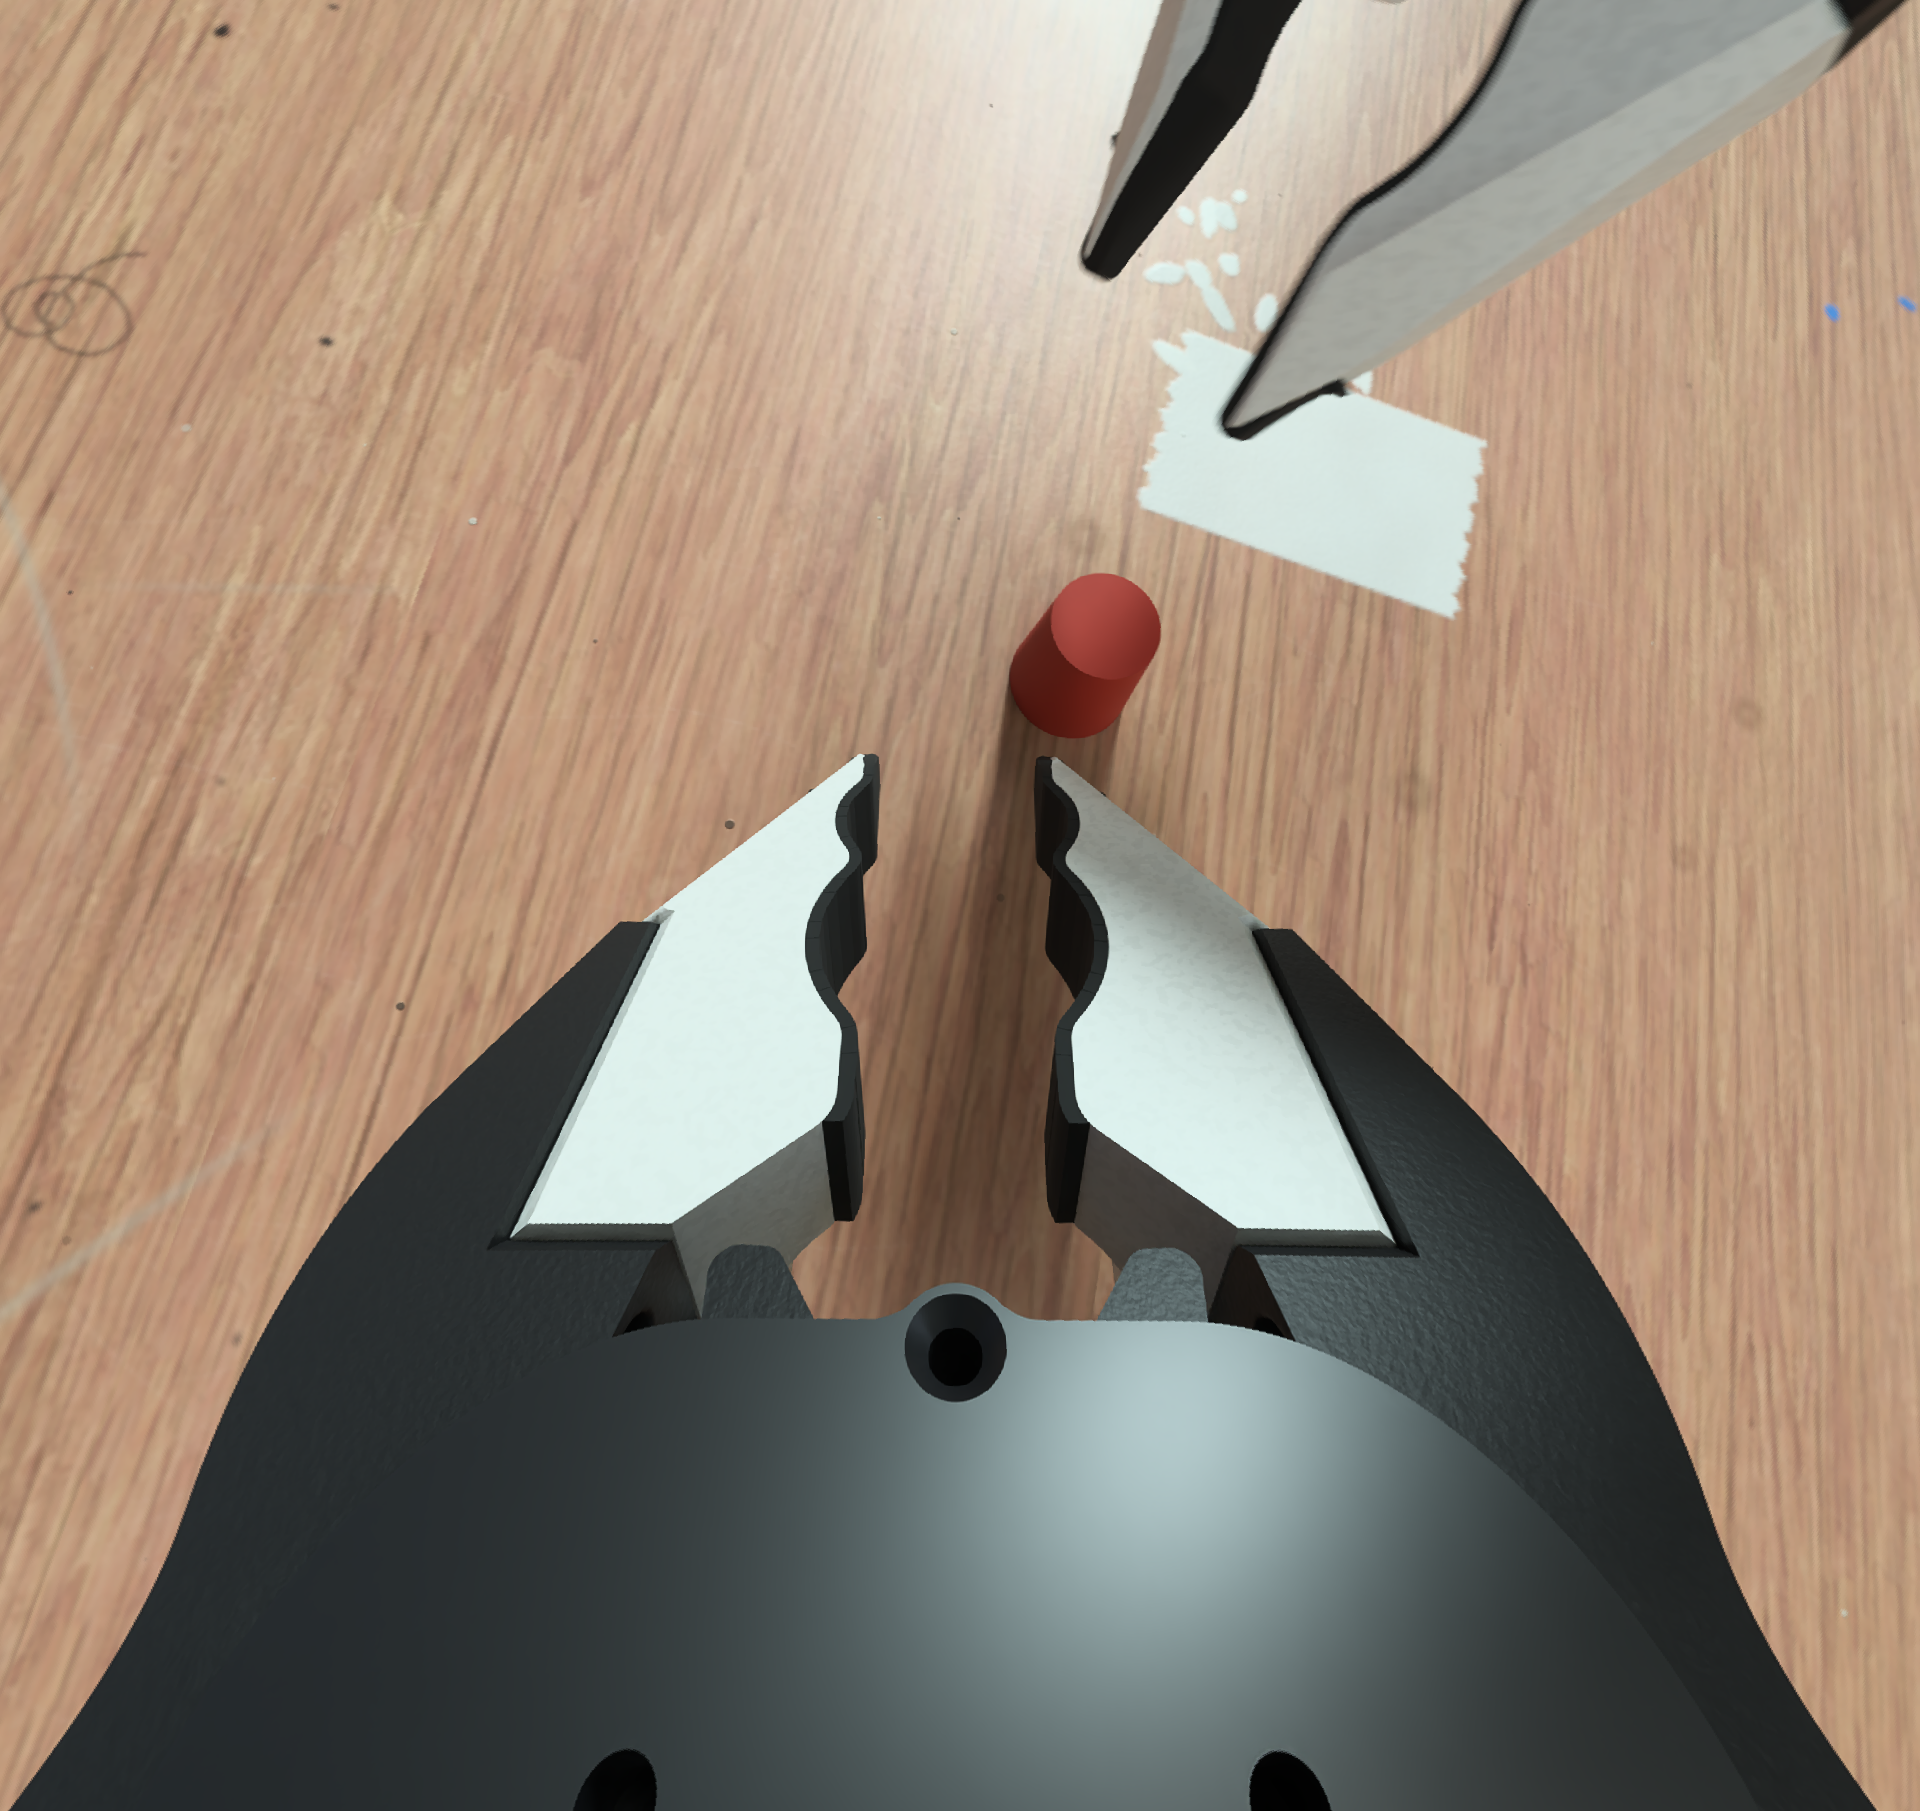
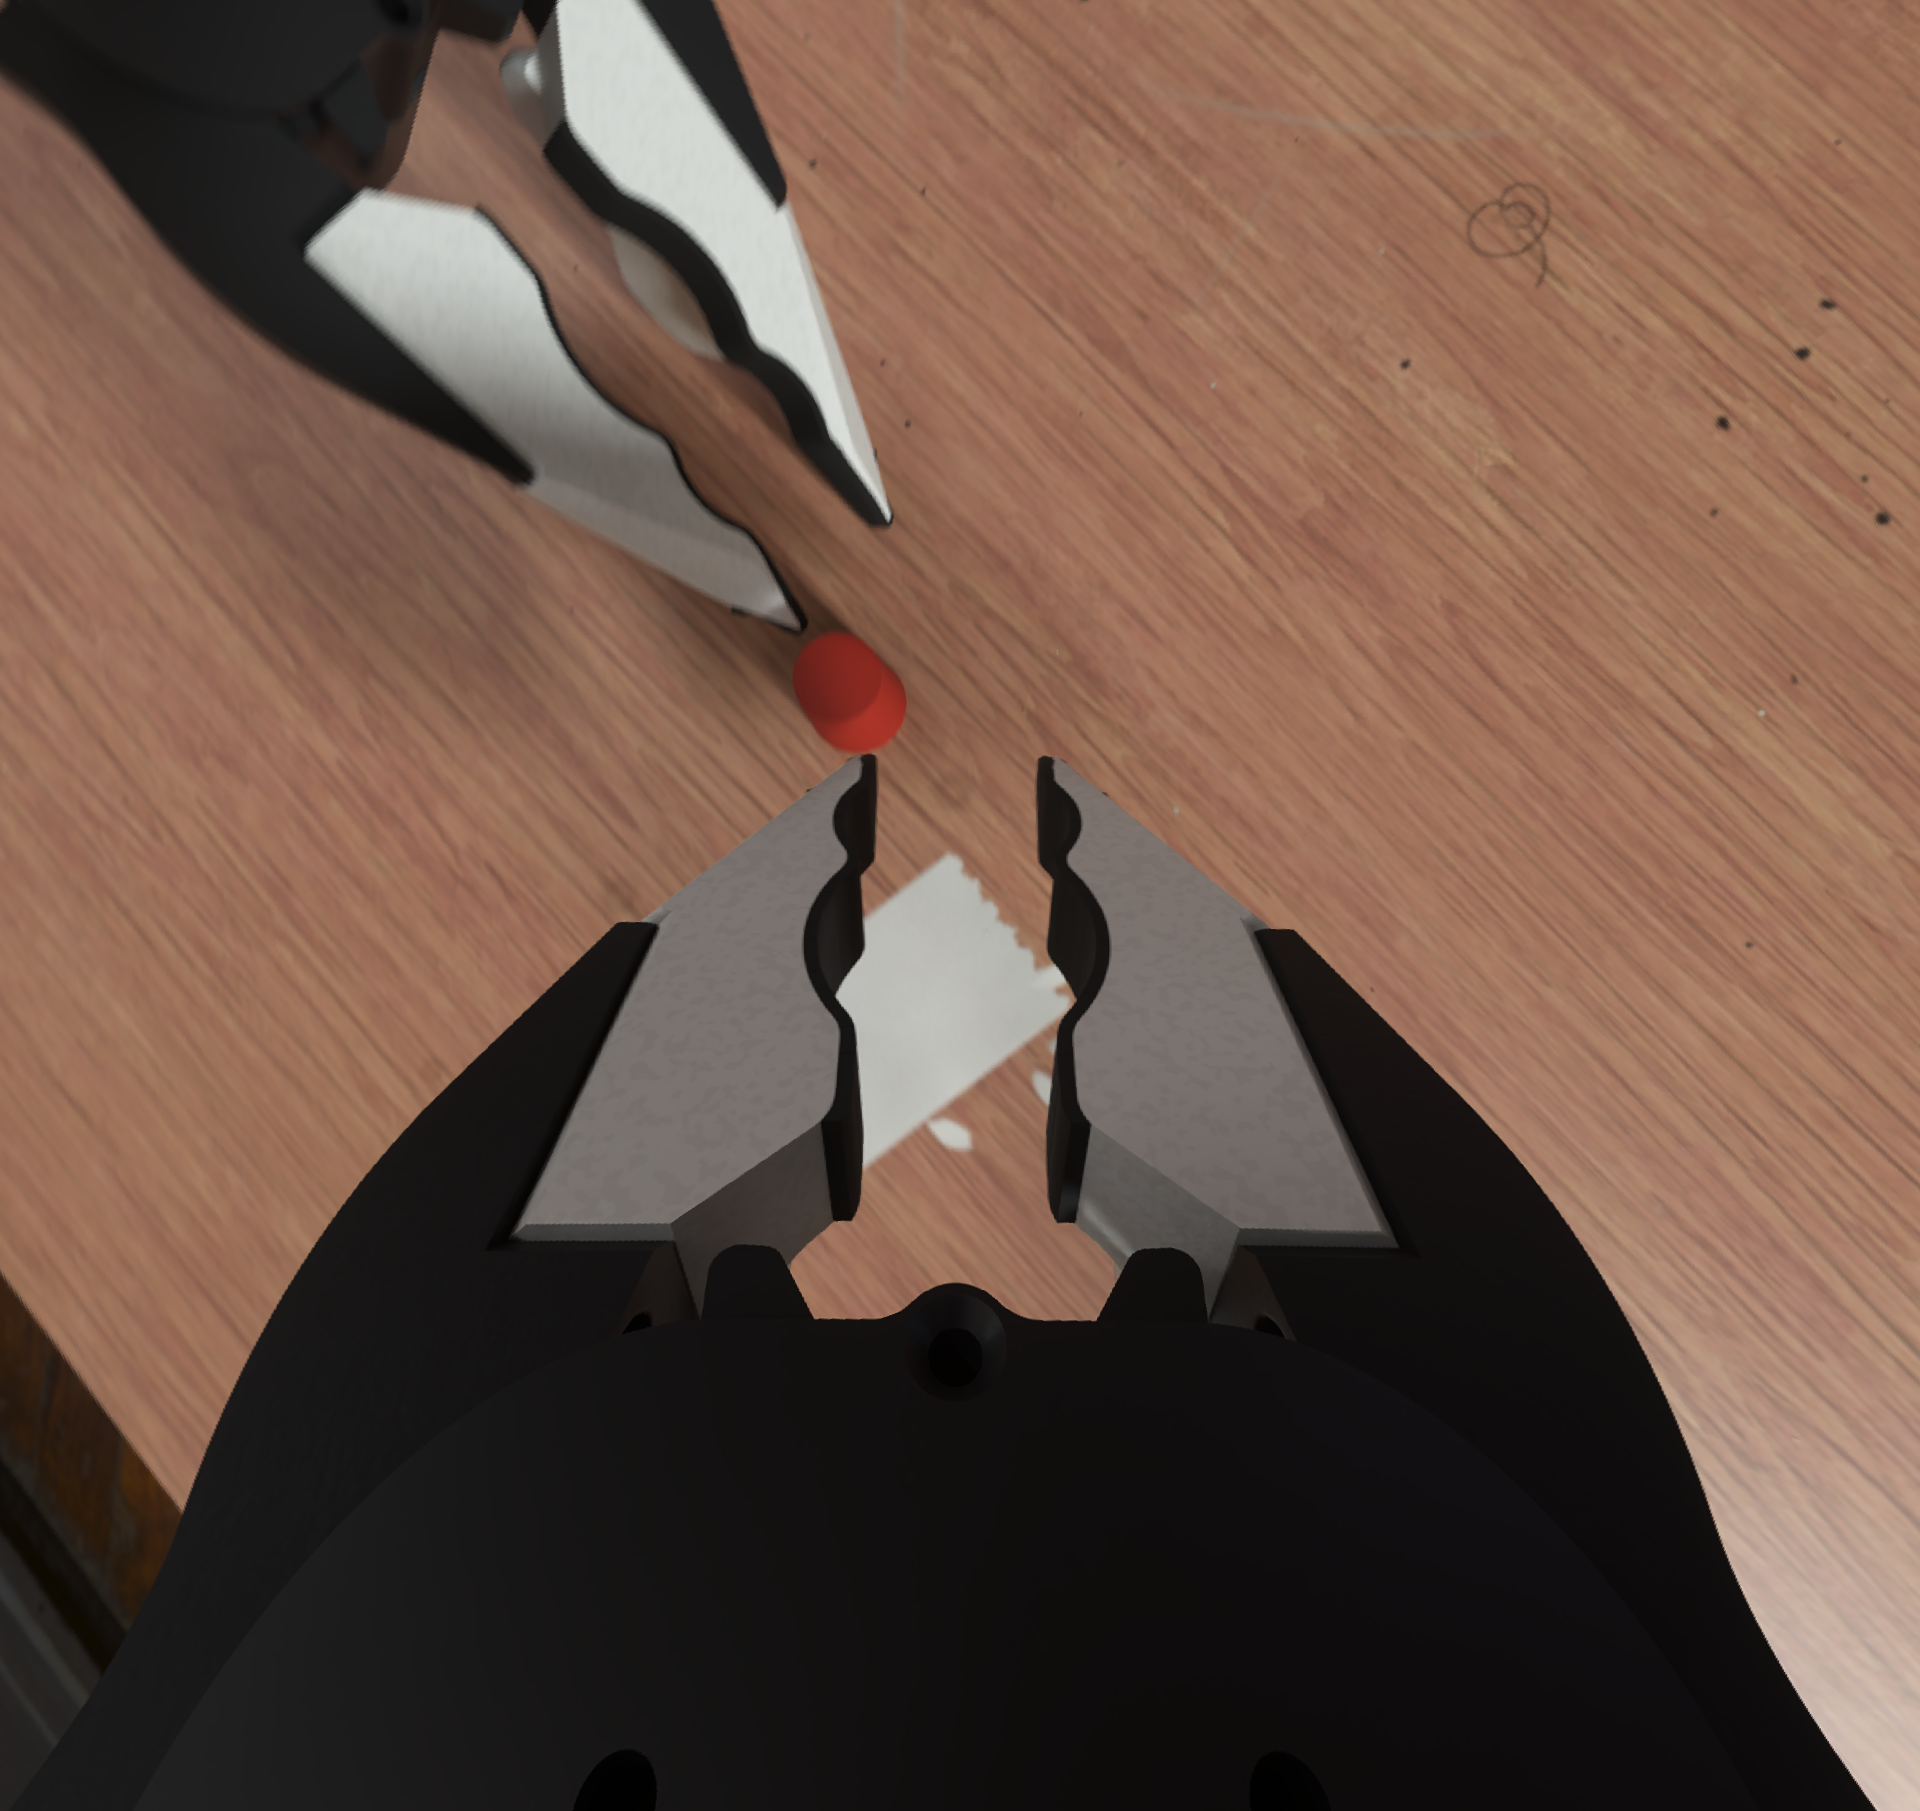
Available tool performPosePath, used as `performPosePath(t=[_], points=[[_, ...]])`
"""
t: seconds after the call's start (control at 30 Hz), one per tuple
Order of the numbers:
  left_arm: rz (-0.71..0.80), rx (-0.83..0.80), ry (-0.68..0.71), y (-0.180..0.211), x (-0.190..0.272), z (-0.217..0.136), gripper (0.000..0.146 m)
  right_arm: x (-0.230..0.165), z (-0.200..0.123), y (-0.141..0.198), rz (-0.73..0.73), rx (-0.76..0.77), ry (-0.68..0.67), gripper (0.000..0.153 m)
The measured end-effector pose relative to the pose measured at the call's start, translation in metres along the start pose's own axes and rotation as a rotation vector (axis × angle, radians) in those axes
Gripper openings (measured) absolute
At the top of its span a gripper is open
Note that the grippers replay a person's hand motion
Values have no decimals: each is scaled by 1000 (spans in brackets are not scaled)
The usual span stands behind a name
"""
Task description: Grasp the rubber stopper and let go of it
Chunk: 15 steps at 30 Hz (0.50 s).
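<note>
1. The red rubber stopper (image 1: pixel 1084 655) stood free on the wooden table (image 1: pixel 520 514), well away from any visible edge.
2. Left gripper (image 1: pixel 957 759) and right gripper (image 2: pixel 957 759) were both released, empty.
3. The left should have shifted slightly right, centring the stopper before clenching.

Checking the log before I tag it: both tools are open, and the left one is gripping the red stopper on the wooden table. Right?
Not quite. The left tool is open, but grips nothing: the stopper stands on the table just beyond its tips, as the left wrist view shows. The right tool is open too.
</note>
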<state>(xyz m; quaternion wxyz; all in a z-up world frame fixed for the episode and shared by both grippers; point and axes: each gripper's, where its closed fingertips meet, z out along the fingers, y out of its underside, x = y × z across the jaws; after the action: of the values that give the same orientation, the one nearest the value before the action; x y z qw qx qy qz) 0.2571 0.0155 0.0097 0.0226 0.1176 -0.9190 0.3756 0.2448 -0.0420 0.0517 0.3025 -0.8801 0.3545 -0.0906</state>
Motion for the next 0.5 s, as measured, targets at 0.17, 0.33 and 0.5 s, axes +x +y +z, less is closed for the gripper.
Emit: performPosePath(t=[0.17,0.33,0.5], points=[[-20,52,33,-6,0,-5,36,-4,6,23,-119,-38,-77,54],[14,129,60,-15,3,-12,41,-6,25,27,-268,-67,-112,55],[227,180,93,-24,22,-8,48,-7,30,27,-435,-39,-210,40]])
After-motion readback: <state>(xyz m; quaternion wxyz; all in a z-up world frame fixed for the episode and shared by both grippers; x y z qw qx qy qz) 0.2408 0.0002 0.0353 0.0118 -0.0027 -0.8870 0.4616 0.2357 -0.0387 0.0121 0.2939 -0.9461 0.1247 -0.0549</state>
